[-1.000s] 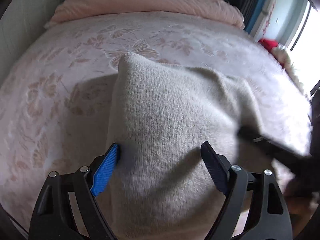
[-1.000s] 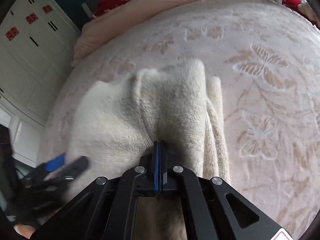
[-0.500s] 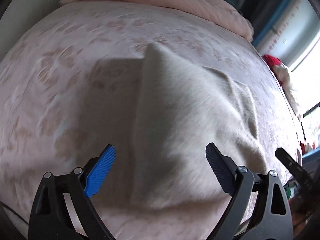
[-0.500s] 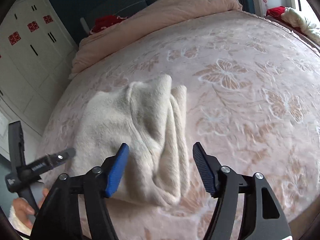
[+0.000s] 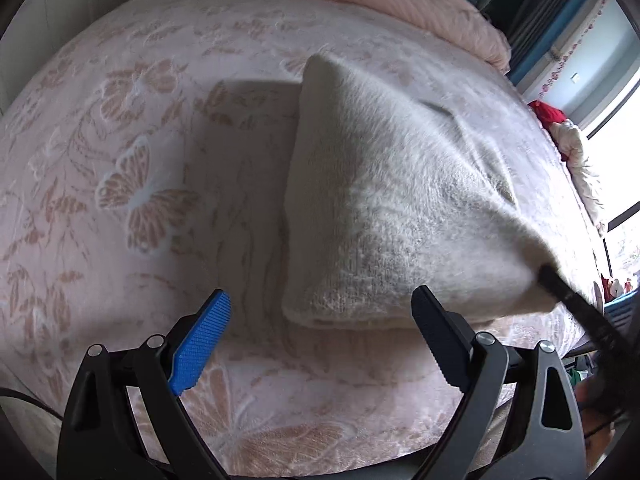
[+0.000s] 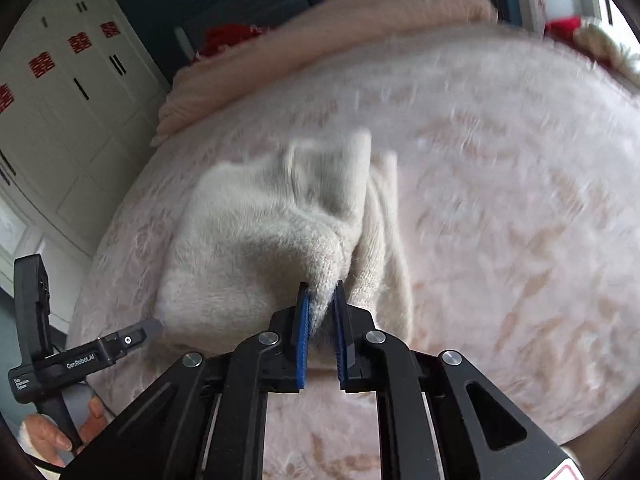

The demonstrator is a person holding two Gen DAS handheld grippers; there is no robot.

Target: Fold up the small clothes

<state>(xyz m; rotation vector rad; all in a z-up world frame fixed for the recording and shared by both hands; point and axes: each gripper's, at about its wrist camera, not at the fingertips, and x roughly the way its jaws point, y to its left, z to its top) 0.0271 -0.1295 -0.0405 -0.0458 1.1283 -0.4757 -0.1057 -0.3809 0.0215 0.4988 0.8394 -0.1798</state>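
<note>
Left wrist view: left tongs (image 5: 320, 340) stand wide apart w/ nothing between the pads, hovering just short of the near edge of the knit garment (image 5: 392, 208). Garment is a cream fuzzy knit, already doubled over, lying on the bed (image 5: 132, 168) w/ its butterfly-print cover. Its near-right corner is pulled up and stretched toward the right tongs (image 5: 560, 288), seen here only as a dark tip at the cloth's edge. Likely reason for the open stance: the left side is free and lined up w/ the near-left corner, prob. to take it so both corners can go over together.

Right wrist view: right tongs (image 6: 320, 308) are nearly together, clamped on a pinch of the knit garment (image 6: 256, 240) at its near corner; fabric bunches up into the pads, so the grip is on the cloth, not air. A narrower strip, maybe a sleeve, lies alongside on the right. Far part of the frame is motion-blurred. Left tongs (image 6: 148, 330) show at lower left, off the cloth's edge, not touching as far as I can tell. Holding the corner raised prob. keeps the layers taut for the next fold.
</note>
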